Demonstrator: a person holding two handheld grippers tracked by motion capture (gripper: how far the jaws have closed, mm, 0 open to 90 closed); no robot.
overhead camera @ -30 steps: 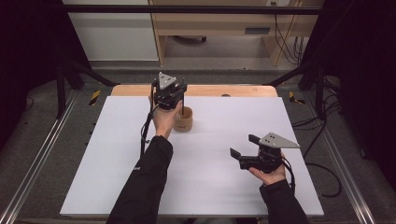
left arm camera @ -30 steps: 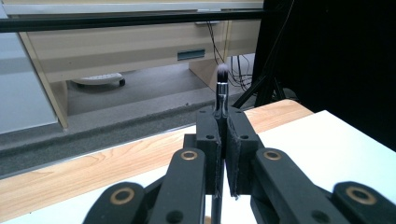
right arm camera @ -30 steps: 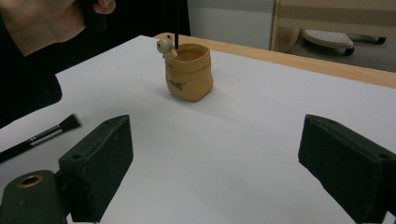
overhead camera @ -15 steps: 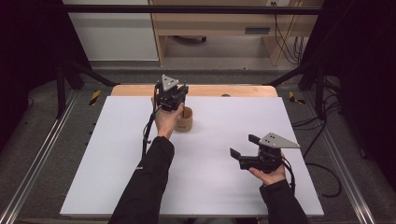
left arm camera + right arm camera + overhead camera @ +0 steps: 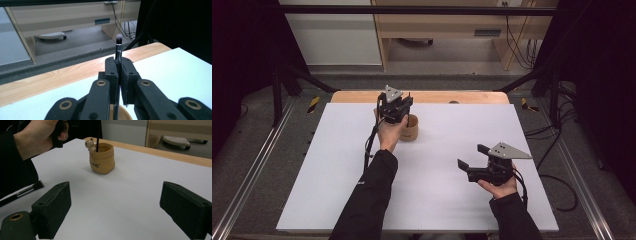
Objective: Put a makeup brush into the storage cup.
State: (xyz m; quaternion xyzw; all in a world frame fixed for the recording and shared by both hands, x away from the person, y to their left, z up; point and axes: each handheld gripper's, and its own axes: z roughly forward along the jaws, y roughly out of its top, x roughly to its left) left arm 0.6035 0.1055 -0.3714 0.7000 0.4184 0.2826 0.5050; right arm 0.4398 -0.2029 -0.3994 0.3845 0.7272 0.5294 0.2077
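Observation:
A small tan sack-shaped pot [image 5: 411, 128] with a little bear figure on its rim stands on the white table top, toward the back middle. My left gripper [image 5: 398, 104] hovers right above it, shut on a thin black makeup brush [image 5: 118, 47] held upright with the bristles on top. In the right gripper view the brush's handle [image 5: 98, 137] reaches down into the pot [image 5: 102, 158]. My right gripper [image 5: 472, 156] rests at the front right, open, with nothing between its jaws [image 5: 115, 205], facing the pot.
A second makeup brush [image 5: 23, 192] lies flat on the white surface [image 5: 452, 200] beside the person's left forearm. A wooden table edge [image 5: 432, 96] runs along the back. Behind it are a floor, cabinets and cables; metal rails flank both sides.
My left gripper has sunk slightly toward the pot with the brush. The right gripper has stayed in place.

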